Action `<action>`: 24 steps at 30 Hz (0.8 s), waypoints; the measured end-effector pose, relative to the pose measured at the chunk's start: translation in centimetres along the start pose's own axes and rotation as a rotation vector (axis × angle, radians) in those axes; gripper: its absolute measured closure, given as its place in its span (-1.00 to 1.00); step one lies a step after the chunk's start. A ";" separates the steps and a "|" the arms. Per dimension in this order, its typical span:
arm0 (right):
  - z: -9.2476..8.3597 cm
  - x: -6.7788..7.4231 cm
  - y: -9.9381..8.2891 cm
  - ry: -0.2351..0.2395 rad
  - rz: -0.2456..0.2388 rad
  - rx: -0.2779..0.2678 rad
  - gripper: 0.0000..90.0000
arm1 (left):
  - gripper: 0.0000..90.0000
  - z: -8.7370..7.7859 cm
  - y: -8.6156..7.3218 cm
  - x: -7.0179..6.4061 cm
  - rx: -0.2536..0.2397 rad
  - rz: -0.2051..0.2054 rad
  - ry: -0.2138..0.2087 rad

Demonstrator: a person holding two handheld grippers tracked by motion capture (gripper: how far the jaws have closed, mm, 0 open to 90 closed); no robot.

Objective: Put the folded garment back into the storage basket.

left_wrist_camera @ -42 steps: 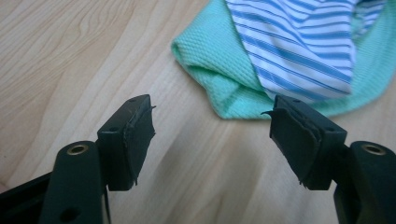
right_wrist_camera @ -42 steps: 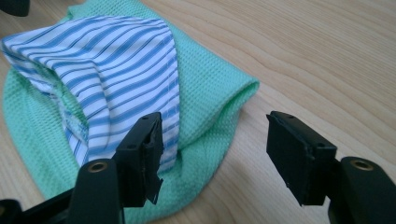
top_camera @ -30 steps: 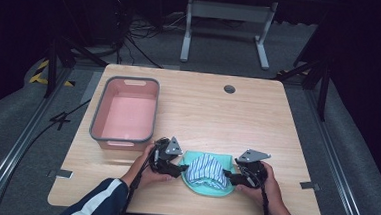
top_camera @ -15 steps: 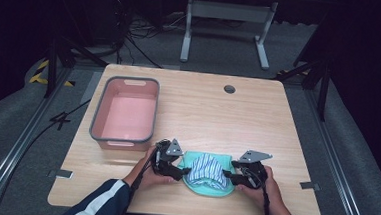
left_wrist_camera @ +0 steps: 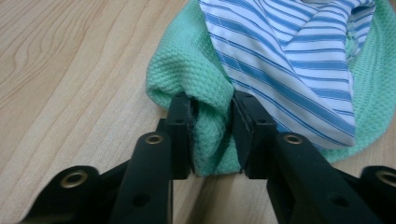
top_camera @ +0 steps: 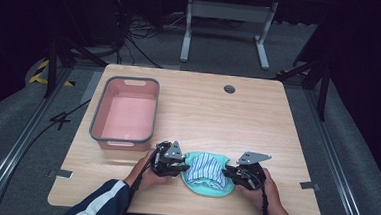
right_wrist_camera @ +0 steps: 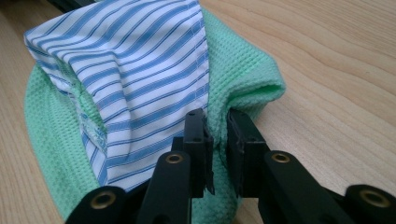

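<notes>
Dark floor and trailing cables surround the pale wooden table, where a pink tub with a grey rim stands at the left, apart from the work. At the near edge, between both hands, a green waffle-weave cloth is spread, and a blue-and-white striped cloth is heaped on top of it.

Both corners are already taken! The left gripper is clamped on a pinched-up fold at the green cloth's left edge, the knit squeezed tight between the jaws. The right gripper is closed on a matching fold at the opposite edge, just beside the striped hem.

So the grasping looks done on both sides, and the bundle appears not yet lifted: the green cloth is seen resting on the wood in both gripper views. Carrying the bundle off is judged to be what remains, perhaps to the tub, though that cannot be told for certain.

As for the lie of it, the long axis of the green cloth runs left to right along the table's near edge, from one gripper to the other, with the striped cloth bunched across its middle.
</notes>
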State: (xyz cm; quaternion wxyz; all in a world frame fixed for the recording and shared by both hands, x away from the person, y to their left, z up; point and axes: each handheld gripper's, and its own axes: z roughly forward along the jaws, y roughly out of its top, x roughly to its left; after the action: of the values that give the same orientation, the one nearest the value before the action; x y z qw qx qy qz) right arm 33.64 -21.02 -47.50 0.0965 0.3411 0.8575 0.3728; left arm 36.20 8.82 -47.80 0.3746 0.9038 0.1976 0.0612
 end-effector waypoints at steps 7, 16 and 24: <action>-0.2 0.2 0.0 -0.022 -0.017 -0.003 0.83 | 0.79 0.0 0.1 -0.1 0.006 0.009 -0.002; -0.6 0.2 0.2 -0.018 -0.011 -0.024 0.84 | 0.83 -0.3 0.4 -0.2 0.031 0.032 -0.004; -1.3 0.0 0.6 -0.019 0.002 -0.050 0.84 | 0.84 -1.2 1.2 0.0 0.029 0.034 -0.003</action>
State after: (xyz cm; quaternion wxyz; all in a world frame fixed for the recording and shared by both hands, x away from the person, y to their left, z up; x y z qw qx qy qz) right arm 33.36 -21.45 -46.16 0.1129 0.3430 0.8466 0.3911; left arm 36.23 8.82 -46.07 0.3606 0.9125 0.1823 0.0633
